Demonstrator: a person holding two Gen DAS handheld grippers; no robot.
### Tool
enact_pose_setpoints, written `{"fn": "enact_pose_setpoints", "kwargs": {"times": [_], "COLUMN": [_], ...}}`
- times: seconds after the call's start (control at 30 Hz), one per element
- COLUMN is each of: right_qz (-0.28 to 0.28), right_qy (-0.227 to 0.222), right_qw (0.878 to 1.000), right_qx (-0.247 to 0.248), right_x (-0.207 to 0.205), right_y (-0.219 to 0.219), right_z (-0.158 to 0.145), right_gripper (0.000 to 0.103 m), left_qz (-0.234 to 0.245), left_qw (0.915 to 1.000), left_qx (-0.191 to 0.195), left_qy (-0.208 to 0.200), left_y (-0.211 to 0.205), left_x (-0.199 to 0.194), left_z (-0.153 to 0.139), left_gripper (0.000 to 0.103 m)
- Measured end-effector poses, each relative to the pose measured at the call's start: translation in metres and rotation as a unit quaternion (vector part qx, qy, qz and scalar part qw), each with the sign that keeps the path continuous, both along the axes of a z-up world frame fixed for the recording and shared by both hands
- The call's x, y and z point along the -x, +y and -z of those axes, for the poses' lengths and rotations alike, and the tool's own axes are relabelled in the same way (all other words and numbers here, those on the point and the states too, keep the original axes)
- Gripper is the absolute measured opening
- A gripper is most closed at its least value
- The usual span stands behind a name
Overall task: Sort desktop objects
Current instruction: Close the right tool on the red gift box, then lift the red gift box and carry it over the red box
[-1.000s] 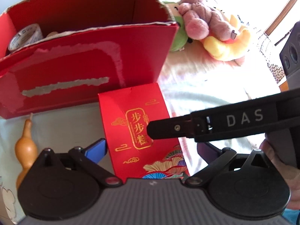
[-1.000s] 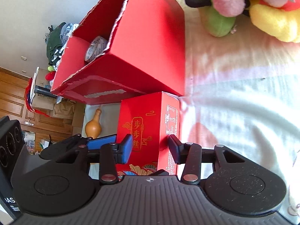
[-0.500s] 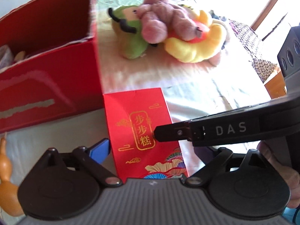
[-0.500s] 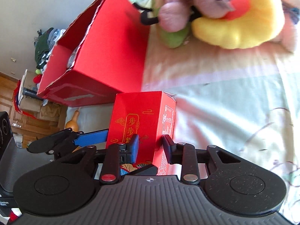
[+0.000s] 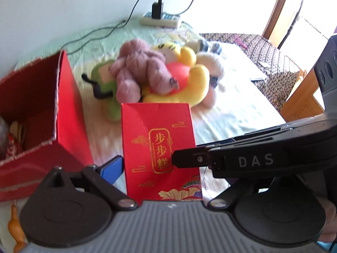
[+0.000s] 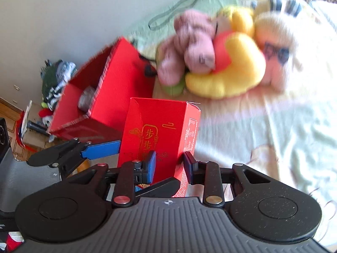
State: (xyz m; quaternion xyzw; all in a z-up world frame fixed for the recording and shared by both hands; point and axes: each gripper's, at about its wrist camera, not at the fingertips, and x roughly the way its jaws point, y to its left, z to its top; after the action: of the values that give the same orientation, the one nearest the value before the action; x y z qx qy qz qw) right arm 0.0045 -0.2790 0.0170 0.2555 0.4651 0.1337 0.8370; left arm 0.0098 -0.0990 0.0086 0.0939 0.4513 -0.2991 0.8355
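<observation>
The right tongs (image 6: pixel 169 166) squeeze the near corner of the small red box (image 6: pixel 160 130). One pad sits on the front with the gold writing and the other on the thin side, so the box cannot slip. The left tongs (image 5: pixel 162 166) stand wide around the same small red box (image 5: pixel 160 145). The blue pad (image 5: pixel 110 167) sits right by the left side of the box. I cannot tell if it presses, because the other pad hides behind the right tongs. Two tongs on one box likely keep it straight while it is carried.

The box stands tall, with its top pointing away from the tongs. It looks lifted off the bed sheet (image 6: pixel 263 130), though its bottom is hidden.

Just past the left tongs, to their left, is the big red box (image 5: pixel 65 113). Its top is open, with a few things already inside. I think the small box goes in there next.

Farther off, past the small box, a pile of soft toys (image 5: pixel 160 78) lies on the bed. A power strip (image 5: pixel 161 20) lies by the wall.
</observation>
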Motion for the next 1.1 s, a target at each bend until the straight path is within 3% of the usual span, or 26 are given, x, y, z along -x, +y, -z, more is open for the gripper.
{"fn": "enact_pose_setpoints", "kwargs": {"times": [0.43,0.7,0.87,1.1], "right_qz": [-0.017,-0.047,-0.065,-0.087], "right_qy": [-0.103,-0.153,-0.153,-0.100], "right_qw": [0.994,0.987,0.986,0.991], "right_qx": [-0.012,0.001,0.003,0.037], "right_x": [-0.024,-0.072,-0.103,-0.142], "right_y": [0.014,0.066,0.104,0.153], "right_z": [-0.064,-0.097,-0.097,-0.065], "right_gripper": [0.033,0.033,0.033,0.033], "left_qz": [-0.045,-0.069,-0.083,-0.078], "left_qw": [0.9944,0.9865,0.9851,0.9916], "left_qx": [0.023,0.018,0.012,0.000], "left_qy": [-0.093,-0.147,-0.150,-0.103], "left_y": [0.029,0.082,0.121,0.161], "left_x": [-0.017,-0.048,-0.072,-0.109], "left_z": [-0.071,-0.105,-0.105,-0.069], "left_gripper": [0.095,0.095,0.095,0.095]}}
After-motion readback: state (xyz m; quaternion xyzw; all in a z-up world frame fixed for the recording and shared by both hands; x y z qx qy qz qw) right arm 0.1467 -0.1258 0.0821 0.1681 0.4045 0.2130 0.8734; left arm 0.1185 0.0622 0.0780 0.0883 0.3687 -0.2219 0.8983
